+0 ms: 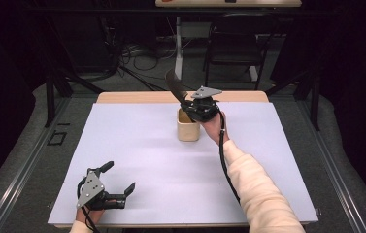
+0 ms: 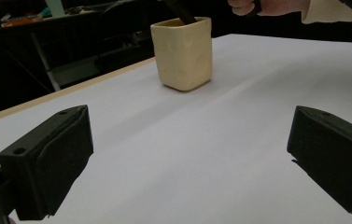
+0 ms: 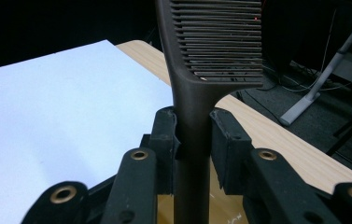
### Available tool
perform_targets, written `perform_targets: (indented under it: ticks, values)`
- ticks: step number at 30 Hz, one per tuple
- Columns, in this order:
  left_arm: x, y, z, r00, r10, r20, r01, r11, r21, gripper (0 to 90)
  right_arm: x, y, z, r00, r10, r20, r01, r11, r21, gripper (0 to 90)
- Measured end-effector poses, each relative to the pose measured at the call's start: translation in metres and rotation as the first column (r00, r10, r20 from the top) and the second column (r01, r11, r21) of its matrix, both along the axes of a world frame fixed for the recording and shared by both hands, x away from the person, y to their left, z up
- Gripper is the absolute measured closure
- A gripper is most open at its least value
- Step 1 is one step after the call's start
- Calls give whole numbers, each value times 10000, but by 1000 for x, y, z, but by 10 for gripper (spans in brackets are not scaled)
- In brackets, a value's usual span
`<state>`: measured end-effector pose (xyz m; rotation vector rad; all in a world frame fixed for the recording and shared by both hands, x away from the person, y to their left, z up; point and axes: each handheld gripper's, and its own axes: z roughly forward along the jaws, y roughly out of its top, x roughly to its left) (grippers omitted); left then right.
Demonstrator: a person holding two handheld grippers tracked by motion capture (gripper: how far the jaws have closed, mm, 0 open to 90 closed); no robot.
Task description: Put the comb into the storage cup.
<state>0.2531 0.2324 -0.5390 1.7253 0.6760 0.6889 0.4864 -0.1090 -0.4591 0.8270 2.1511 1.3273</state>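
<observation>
Meanwhile, near the table's far edge, our right gripper (image 1: 189, 105) clamps a black comb (image 3: 211, 56) in the cream cup (image 1: 188, 127); our left gripper (image 1: 118, 180) gapes at the near-left corner.

The white worktop (image 1: 146, 155) lies bare from its near edge to its far edge, save a cream cup (image 1: 188, 127) near the far edge; right tongs (image 1: 188, 104) grip a dark comb (image 1: 174, 85) above it, left tongs (image 1: 120, 182) spread at the near left corner
</observation>
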Motion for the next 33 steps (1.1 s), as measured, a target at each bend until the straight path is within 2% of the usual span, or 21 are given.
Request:
perform_targets:
  ticks: [33]
  values:
    - [0, 0, 0, 10000, -12, 13, 12, 10000, -5, 4, 3, 3, -9, 9974, 126, -715, -169, 9981, -590, 719]
